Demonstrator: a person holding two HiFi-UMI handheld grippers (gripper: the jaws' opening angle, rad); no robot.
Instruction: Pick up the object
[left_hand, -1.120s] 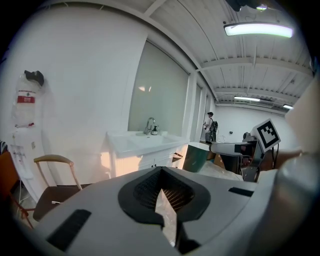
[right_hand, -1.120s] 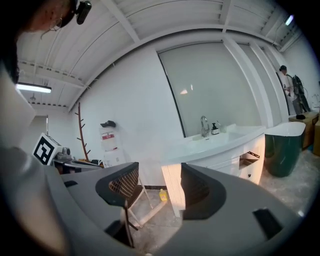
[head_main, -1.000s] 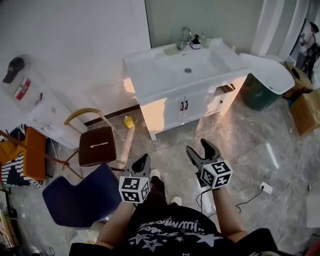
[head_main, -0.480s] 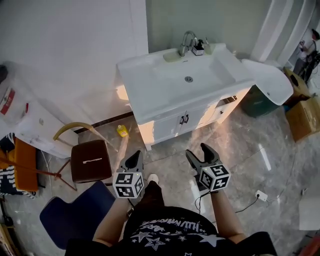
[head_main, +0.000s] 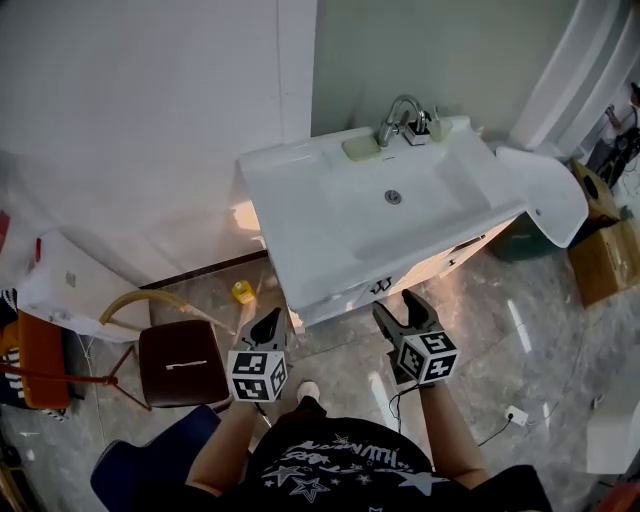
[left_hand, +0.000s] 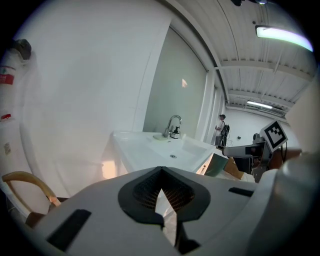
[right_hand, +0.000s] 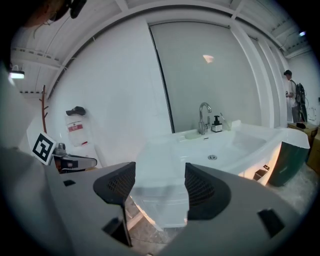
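Observation:
A white sink vanity (head_main: 330, 215) stands ahead against the wall. On its back rim are a chrome faucet (head_main: 398, 115), a pale soap dish (head_main: 360, 147) and a small dark dispenser (head_main: 421, 124). My left gripper (head_main: 268, 325) hangs below the vanity's front left corner, jaws shut and empty. My right gripper (head_main: 404, 308) is open just under the vanity's front edge, holding nothing. In the right gripper view the basin (right_hand: 220, 145), faucet (right_hand: 202, 117) and dispenser (right_hand: 216, 125) lie beyond the open jaws (right_hand: 160, 190). The left gripper view shows the basin (left_hand: 150, 150) past closed pads (left_hand: 161, 200).
A brown chair (head_main: 180, 365) and a blue seat (head_main: 140, 470) are at my left, with a small yellow bottle (head_main: 243, 292) on the floor by the wall. A white panel (head_main: 545, 185), green bin (head_main: 520, 240) and cardboard box (head_main: 605, 260) sit right of the vanity. A person (right_hand: 292, 95) stands far right.
I have stepped closer to the vanity, which now sits nearer both grippers in the head view. Jaws are as before: left shut, right open.

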